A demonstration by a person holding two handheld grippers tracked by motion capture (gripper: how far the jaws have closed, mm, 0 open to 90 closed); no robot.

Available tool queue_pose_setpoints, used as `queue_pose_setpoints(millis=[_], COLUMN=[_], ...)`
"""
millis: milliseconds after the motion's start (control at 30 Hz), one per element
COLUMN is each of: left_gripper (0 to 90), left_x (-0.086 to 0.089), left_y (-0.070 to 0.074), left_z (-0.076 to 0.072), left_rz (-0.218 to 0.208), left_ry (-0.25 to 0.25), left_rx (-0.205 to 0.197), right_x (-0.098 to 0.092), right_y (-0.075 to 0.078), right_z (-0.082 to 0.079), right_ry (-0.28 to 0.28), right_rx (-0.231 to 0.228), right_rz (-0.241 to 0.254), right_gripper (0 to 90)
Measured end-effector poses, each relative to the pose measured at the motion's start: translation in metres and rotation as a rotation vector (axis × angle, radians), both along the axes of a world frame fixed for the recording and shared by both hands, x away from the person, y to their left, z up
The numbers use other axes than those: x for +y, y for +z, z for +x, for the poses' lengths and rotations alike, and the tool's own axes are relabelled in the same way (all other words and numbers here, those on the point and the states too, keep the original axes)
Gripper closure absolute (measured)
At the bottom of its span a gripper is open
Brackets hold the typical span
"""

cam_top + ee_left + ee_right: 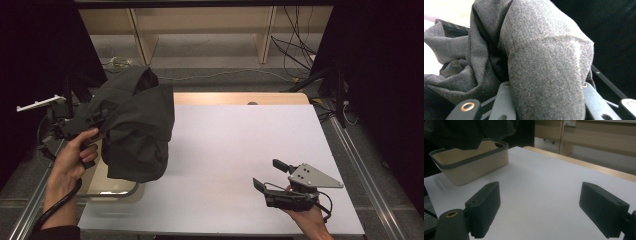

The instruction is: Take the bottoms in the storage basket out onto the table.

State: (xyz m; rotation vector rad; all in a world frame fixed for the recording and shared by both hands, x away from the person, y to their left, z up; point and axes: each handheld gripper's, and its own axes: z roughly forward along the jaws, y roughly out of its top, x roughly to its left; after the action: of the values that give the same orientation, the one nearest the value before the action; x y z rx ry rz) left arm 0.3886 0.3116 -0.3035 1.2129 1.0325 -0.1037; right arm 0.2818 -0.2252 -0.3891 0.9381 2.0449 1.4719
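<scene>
A dark grey cloth point(135, 125) hangs bunched in the air over the table's left side. My left gripper point(98, 121) is shut on it, and a hand holds the gripper from below. In the left gripper view a thick fold of the cloth point(544, 70) bulges up between the two jaws of that gripper point(549, 100). Under the cloth stands a beige basket point(117, 192) with a dark rim, mostly hidden from above. In the right gripper view the basket point(474, 162) looks empty, with the cloth point(461, 132) hanging just over it. My right gripper point(270, 175) rests low at the front right, open, with nothing between its jaws point(549, 205).
A white sheet point(240, 145) covers the table, with a strip of wooden top showing along the far edge. Metal rails run down both sides. Wooden shelving and loose cables lie on the floor beyond.
</scene>
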Motion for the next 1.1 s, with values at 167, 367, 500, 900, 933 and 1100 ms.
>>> queue_pose_setpoints(millis=[167,367,500,900,933,1100], left_gripper=[68.6,68.6,68.5,68.4,68.4,68.3], left_x=[-0.012,-0.026,-0.038,-0.076,-0.078,-0.090], left_y=[0.000,-0.006,-0.009,-0.015,-0.015,-0.018], left_z=[0.002,0.007,0.010,0.014,0.014,0.016], left_rz=[-0.015,0.008,0.028,0.078,0.081,0.087], left_ry=[-0.029,-0.042,-0.045,-0.093,-0.096,-0.113], left_rx=[-0.001,0.016,0.031,0.047,0.047,0.052], right_x=[0.000,0.000,0.000,0.000,0.000,0.000], right_y=[0.000,-0.001,-0.001,-0.002,-0.002,-0.002], right_z=[0.000,0.000,0.001,0.001,0.001,0.001], right_ry=[-0.001,-0.003,-0.003,0.000,0.001,0.001], right_rx=[-0.001,0.003,0.006,0.012,0.011,0.012], right_rz=[-0.002,-0.001,0.001,0.002,0.003,0.000], right_gripper=[17.8,17.8,17.8,17.8,17.8,17.8])
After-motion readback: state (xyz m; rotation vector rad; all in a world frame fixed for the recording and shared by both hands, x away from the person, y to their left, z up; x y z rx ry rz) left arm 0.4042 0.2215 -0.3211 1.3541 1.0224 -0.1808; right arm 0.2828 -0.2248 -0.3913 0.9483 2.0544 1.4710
